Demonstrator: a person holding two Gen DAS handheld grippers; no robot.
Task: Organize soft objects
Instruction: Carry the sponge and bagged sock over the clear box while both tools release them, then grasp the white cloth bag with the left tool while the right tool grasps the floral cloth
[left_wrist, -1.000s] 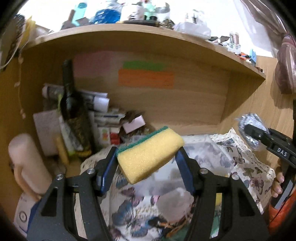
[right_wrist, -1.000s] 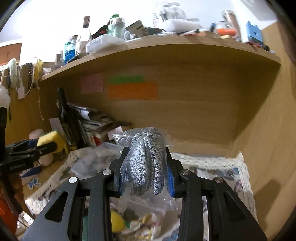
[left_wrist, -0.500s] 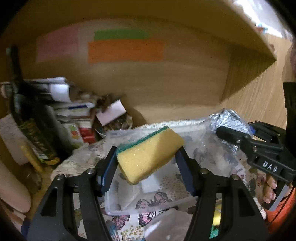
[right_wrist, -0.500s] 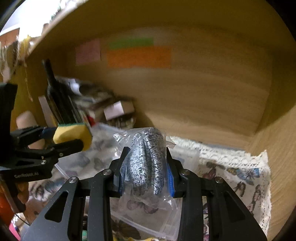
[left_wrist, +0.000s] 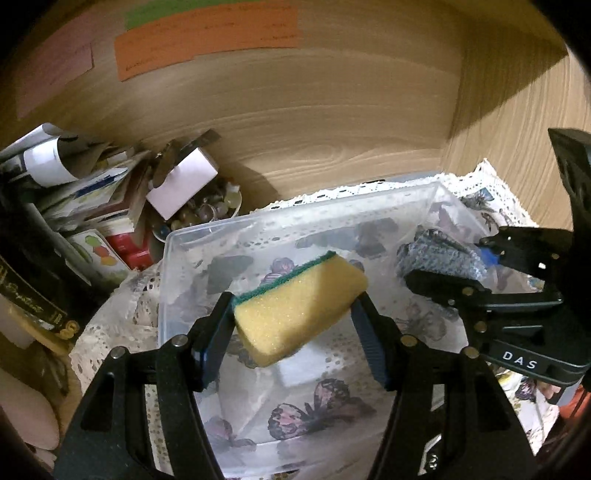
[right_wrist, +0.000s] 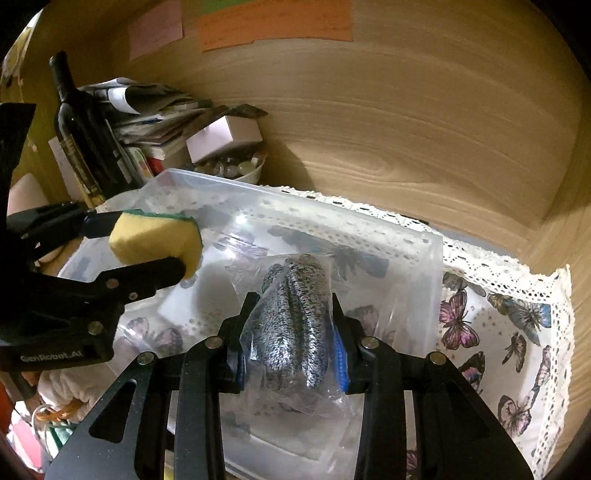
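My left gripper (left_wrist: 295, 317) is shut on a yellow sponge (left_wrist: 299, 302) with a green scouring side and holds it over a clear plastic bin (left_wrist: 192, 236). My right gripper (right_wrist: 291, 332) is shut on a grey knit item in a clear bag (right_wrist: 291, 325), also over the bin (right_wrist: 424, 236). In the left wrist view the right gripper (left_wrist: 443, 266) sits to the right, above the bin. In the right wrist view the left gripper (right_wrist: 147, 243) with the sponge (right_wrist: 155, 240) sits to the left.
The bin stands on a butterfly-print lace cloth (right_wrist: 517, 332) inside a wooden alcove. A dark wine bottle (right_wrist: 77, 129), stacked papers and boxes (left_wrist: 85, 192), a pale box (right_wrist: 221, 136) and a bowl of small objects (right_wrist: 236, 168) crowd the left back corner.
Both grippers have moved forward and down into the alcove, from in front of the shelf to right over the clear bin. Both still hold their items.
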